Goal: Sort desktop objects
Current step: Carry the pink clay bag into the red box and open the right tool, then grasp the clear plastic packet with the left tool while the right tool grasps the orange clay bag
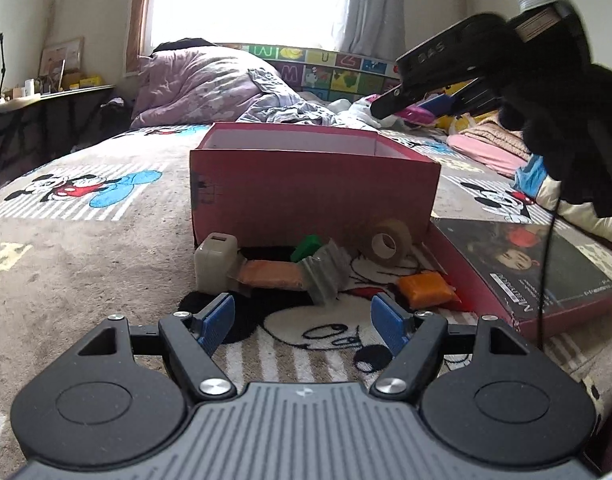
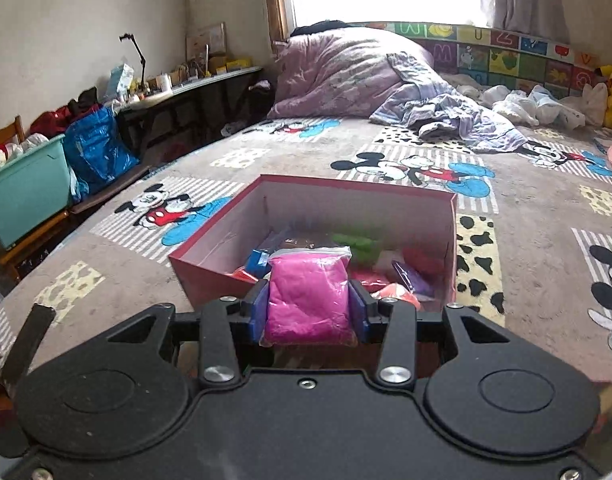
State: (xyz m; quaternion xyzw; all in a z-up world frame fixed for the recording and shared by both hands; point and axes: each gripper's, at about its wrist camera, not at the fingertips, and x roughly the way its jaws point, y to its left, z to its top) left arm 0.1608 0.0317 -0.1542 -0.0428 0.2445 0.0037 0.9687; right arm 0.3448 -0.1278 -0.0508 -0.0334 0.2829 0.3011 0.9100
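One magenta clay bag (image 2: 311, 300) clamped in right hand-held gripper (image 2: 311, 312), above the pink box (image 2: 210, 264) (near edge); left hand-held gripper (image 1: 302, 320) wide, empty, orange packet (image 1: 272, 275) just ahead.

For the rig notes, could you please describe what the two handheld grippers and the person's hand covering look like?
Both grippers share one build: the left gripper and right gripper have black linkage arms with silver pivot screws, round black side discs and blue ribbed pads. The left body has a grey ribbed panel. In the left view, a fuzzy black glove covers the hand, with a thin black cable hanging below.
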